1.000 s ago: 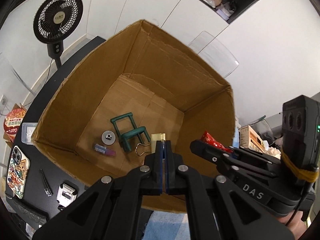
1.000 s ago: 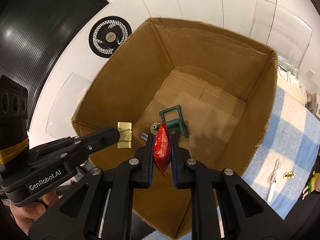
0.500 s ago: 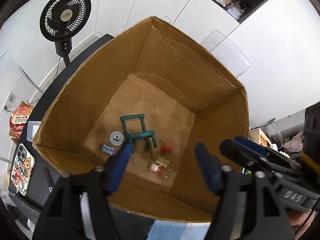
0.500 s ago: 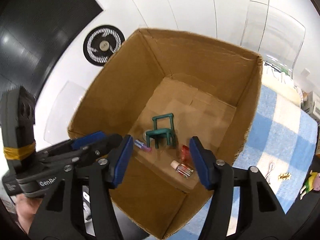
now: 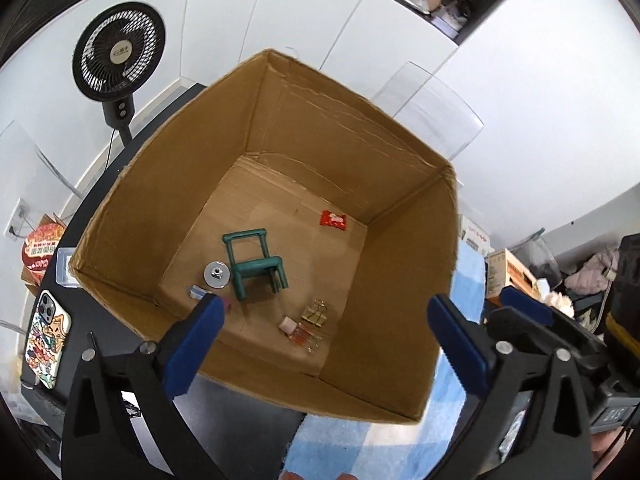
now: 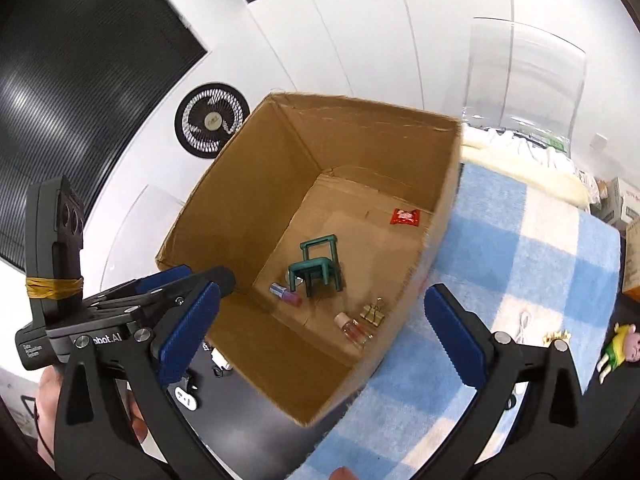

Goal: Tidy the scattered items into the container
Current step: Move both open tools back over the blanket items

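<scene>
The open cardboard box (image 5: 132,216) (image 6: 224,208) holds a green toy chair (image 5: 256,264) (image 6: 318,268), a red snack packet (image 5: 334,220) (image 6: 405,217), a gold binder clip (image 5: 315,313) (image 6: 373,312), a small clear bottle (image 5: 302,331) (image 6: 354,328), a metal disc (image 5: 216,272) and a small blue-pink tube (image 6: 285,294). My left gripper (image 5: 324,340) hangs open above the box's near edge, empty. My right gripper (image 6: 324,336) is open and empty too, above the box's near right corner. The left gripper's body (image 6: 120,316) shows at the left of the right wrist view.
A blue-and-white checked cloth (image 6: 520,264) lies right of the box, with a white cable (image 6: 524,322), a small gold piece (image 6: 556,336) and a toy figure (image 6: 618,350). On the dark table left of the box lie a phone (image 5: 46,340) and a clear case (image 5: 64,264). A fan (image 5: 118,50) stands behind.
Both grippers opened and pulled back upward. The gold binder clip fell from the left gripper and the red snack packet from the right one; both now lie on the box floor.
</scene>
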`<state>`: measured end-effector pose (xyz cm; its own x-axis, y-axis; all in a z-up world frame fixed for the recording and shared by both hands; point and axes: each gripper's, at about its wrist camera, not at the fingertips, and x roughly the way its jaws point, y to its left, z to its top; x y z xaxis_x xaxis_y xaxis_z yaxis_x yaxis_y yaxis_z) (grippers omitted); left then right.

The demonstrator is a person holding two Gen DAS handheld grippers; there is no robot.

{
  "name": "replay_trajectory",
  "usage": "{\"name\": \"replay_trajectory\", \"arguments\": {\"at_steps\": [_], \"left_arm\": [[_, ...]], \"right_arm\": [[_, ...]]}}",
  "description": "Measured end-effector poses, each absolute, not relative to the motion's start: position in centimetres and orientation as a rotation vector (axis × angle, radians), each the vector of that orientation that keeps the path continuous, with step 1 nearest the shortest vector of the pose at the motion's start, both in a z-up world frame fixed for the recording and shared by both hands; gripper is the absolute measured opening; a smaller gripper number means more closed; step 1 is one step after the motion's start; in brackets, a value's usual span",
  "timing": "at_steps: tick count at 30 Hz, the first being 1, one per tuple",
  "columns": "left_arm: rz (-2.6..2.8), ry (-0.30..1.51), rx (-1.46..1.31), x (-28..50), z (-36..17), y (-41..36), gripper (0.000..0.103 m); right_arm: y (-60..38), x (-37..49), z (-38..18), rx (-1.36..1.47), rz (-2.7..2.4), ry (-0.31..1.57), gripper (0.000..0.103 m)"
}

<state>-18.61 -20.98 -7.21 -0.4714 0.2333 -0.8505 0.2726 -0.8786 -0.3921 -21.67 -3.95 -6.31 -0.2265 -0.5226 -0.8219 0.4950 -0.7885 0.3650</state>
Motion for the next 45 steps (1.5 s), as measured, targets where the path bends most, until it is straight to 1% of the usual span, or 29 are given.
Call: {"name": "replay_trajectory", "arguments": {"at_steps": [11, 25, 28, 34, 39, 45], "left_arm": [[-2.655, 0.644, 1.672, -18.6, -5.5, -14.5, 0.102], [-2.784, 0.51, 1.787, -19.0, -4.4, -5.0, 0.102], [-2.786, 0.47, 1.817, -18.8, -4.7, -3.5, 0.102], [-2.793, 0.463, 1.879, -18.1, -5.9, -0.7, 0.102], [-2.758, 0.441, 1.93, -17.4, -7.1, 1.1, 0.102], [-2.711, 0.418, 1.981, -16.6, -9.0, 2.9, 0.102]], "right_arm": [[4.3, -19.4, -3.6, 1.339, -2.167, -0.139, 0.103], [15.5, -18.6, -2.3, 1.353, -2.292, -0.259, 0.103], [17.3, -18.3, -2.5, 1.367, -2.302, -0.277, 0.103], [20.5, -17.3, -3.6, 1.41, -2.338, -0.288, 0.103], [22.4, -16.6, -4.8, 1.449, -2.333, -0.333, 0.103], [24.0, -16.4, -6.7, 1.494, -2.324, -0.328, 0.103]]}}
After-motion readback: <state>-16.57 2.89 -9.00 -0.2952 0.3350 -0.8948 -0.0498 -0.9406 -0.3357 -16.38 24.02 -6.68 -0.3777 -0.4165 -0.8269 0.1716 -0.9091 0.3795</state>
